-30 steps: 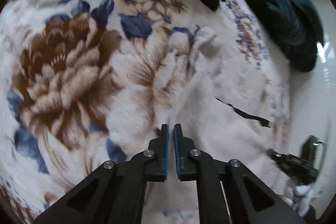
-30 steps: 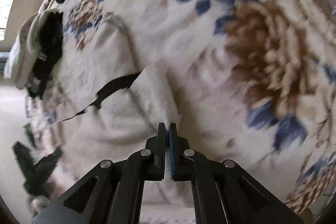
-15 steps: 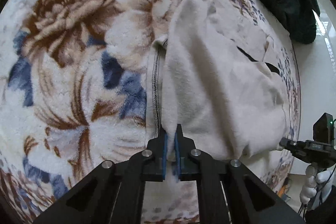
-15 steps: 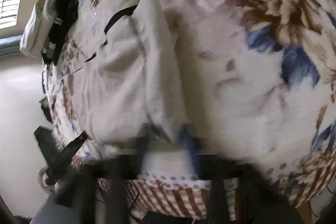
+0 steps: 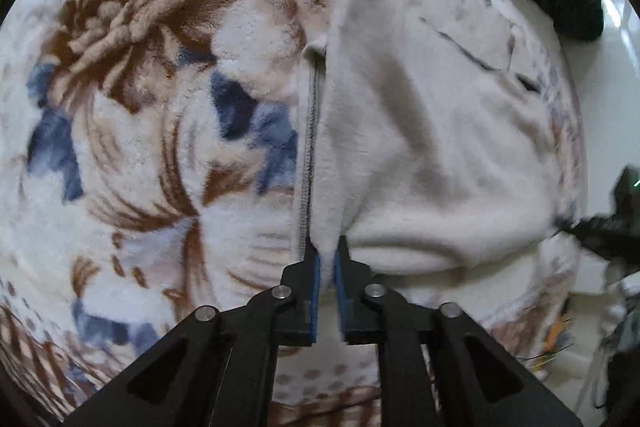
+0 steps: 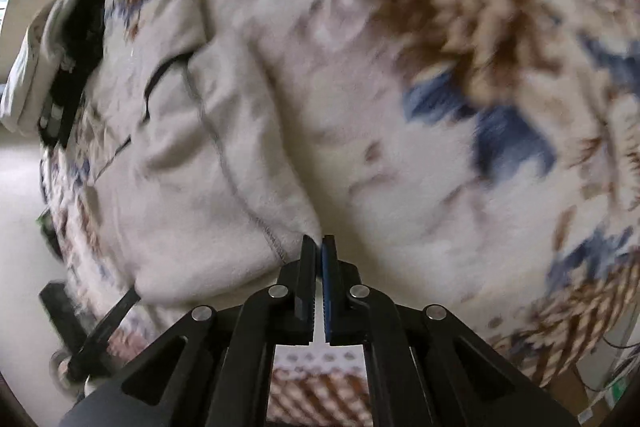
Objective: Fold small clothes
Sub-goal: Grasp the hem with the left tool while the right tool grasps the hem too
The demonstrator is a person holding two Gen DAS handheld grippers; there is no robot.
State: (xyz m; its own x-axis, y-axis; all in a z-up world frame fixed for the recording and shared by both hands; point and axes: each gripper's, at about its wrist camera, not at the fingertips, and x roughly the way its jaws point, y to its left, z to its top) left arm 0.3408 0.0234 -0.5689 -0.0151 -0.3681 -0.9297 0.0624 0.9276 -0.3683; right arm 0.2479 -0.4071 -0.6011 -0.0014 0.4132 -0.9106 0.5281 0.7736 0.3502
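Floral blanket (image 5: pixel 140 147); both grippers angled steeply down, jaws pinching cream garment (image 5: pixel 420 147).

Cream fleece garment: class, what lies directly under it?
The cream fleece garment lies on the floral plush blanket, which shows all round it. What the blanket itself covers is hidden.
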